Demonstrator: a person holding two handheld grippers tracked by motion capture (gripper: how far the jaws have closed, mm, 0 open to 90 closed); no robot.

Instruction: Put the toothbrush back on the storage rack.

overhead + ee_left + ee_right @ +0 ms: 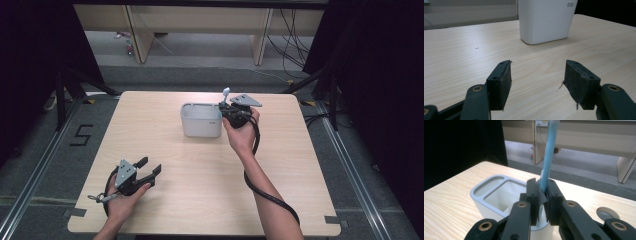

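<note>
Upright blue toothbrush above white holder

The blue stick held above the white holder runs past the top edge, its upper end cut off. Its lower end is hidden between the right tool's pads.

My left gripper is black, with a grey three-cornered plate on top and a black cable looping off behind it. Up close, each of its arms carries a brass-ringed rivet and a worn black pad with frayed threads. My right gripper is built the same: black links, brass rivets, small screws in the jaw blocks, and a thick black cable below it. My forearms are bare, no sleeves.
</note>
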